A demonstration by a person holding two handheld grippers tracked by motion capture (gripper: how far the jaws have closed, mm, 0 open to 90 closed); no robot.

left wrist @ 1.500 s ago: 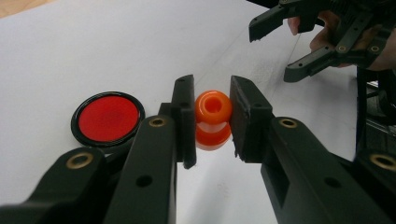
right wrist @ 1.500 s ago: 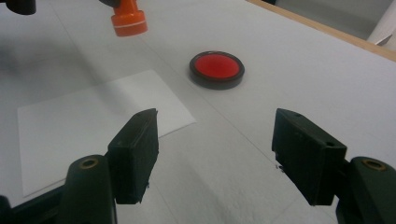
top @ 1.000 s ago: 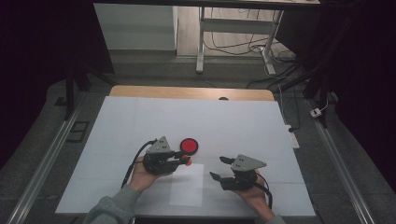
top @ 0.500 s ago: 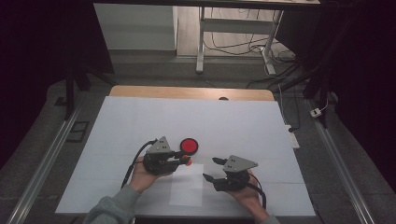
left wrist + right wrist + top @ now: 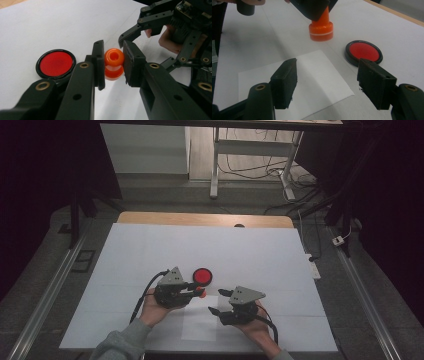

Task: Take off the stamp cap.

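My left tongs (image 5: pixel 113 63) pinched the neck of the orange cone-shaped piece (image 5: pixel 114 63), which stood upright on the white table (image 5: pixel 150 250), just beside the red disc (image 5: pixel 202 276). My right tongs (image 5: pixel 327 82) hung spread wide above the paper sheet (image 5: pixel 312 75), gripping nothing

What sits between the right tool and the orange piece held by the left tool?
In the right gripper view, a white paper sheet lies flat on the table between the open right tool and the orange piece; nothing else lies there.
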